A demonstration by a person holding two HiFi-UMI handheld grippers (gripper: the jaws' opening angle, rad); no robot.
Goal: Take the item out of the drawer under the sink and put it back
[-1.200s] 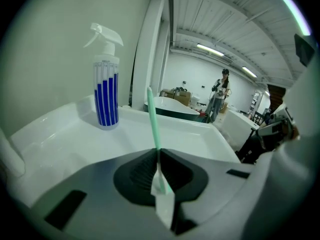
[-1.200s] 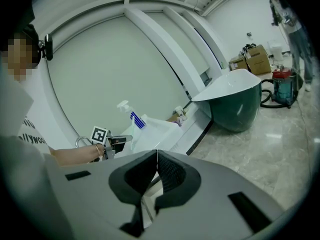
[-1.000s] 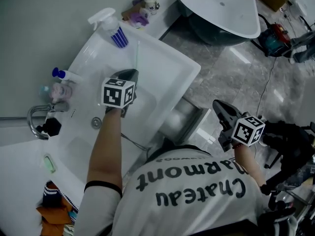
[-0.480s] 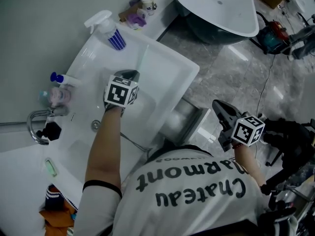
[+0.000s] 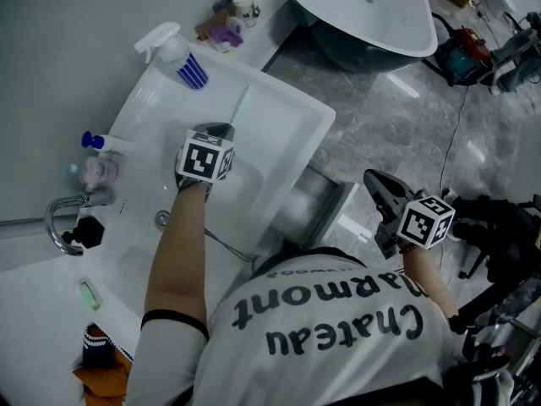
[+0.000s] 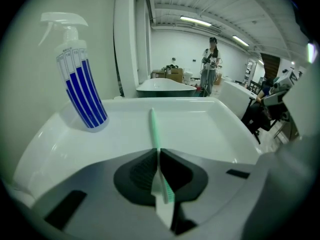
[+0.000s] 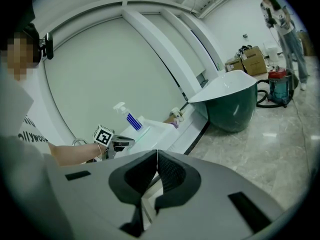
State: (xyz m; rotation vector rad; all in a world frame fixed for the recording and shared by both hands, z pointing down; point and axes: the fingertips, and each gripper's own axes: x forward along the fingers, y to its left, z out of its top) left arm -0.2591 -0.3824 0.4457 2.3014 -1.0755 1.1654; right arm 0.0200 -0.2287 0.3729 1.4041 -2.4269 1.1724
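Note:
A slim green and white toothbrush point(image 6: 152, 129) is clamped between the jaws of my left gripper point(image 6: 158, 151), its handle pointing forward over the white sink point(image 6: 200, 129). Seen from the head view, the left gripper point(image 5: 221, 130) hovers above the sink basin point(image 5: 283, 117), and the toothbrush point(image 5: 239, 108) sticks out toward the far rim. The drawer point(image 5: 325, 203) under the sink stands pulled open. My right gripper point(image 5: 373, 178) hangs to the right of the drawer, above the floor. In its own view the right gripper point(image 7: 157, 154) is shut with nothing in it.
A blue-striped spray bottle point(image 5: 182, 59) point(image 6: 82, 91) stands on the sink's far left corner. A faucet point(image 5: 66, 220) and a pump bottle point(image 5: 101, 143) sit at the left. A freestanding bathtub point(image 5: 372, 15) and a vacuum point(image 5: 467, 59) stand on the marble floor beyond.
The left gripper has stayed over the basin with the toothbrush still in its jaws. The whole head view has drifted slightly. The right gripper has not moved.

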